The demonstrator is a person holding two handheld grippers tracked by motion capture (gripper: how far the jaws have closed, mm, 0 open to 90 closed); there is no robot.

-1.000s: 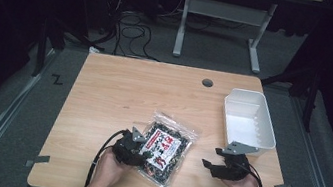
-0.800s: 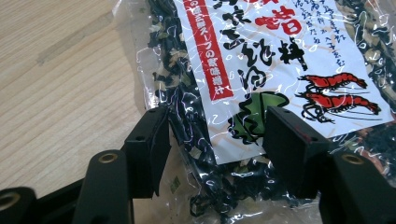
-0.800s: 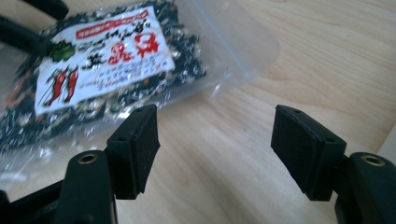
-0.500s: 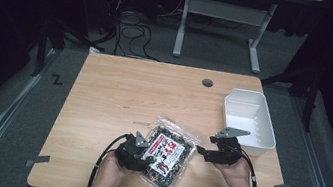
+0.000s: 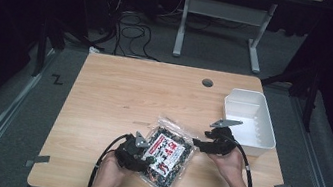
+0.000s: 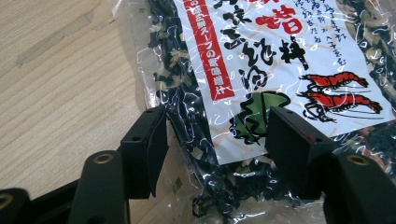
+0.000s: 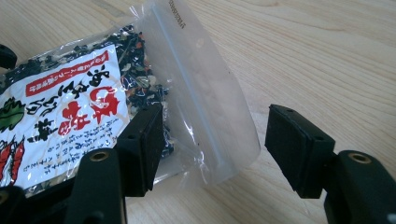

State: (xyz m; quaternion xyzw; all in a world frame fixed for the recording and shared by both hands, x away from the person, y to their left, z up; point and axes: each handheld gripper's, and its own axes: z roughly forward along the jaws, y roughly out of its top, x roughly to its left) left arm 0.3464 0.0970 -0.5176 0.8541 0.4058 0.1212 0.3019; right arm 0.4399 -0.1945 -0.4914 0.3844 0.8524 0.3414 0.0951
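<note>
Snack bag edges cropped; left claw contact seemingly lost.

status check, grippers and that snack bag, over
Left gripper fingers just opening, bag still between them. Right gripper open, closing in on bag's clear sealed end. Bag flat on table. White bin off to the right, nothing blocking.

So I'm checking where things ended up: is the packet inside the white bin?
No, the packet lies flat on the table, left of the white bin.
</note>
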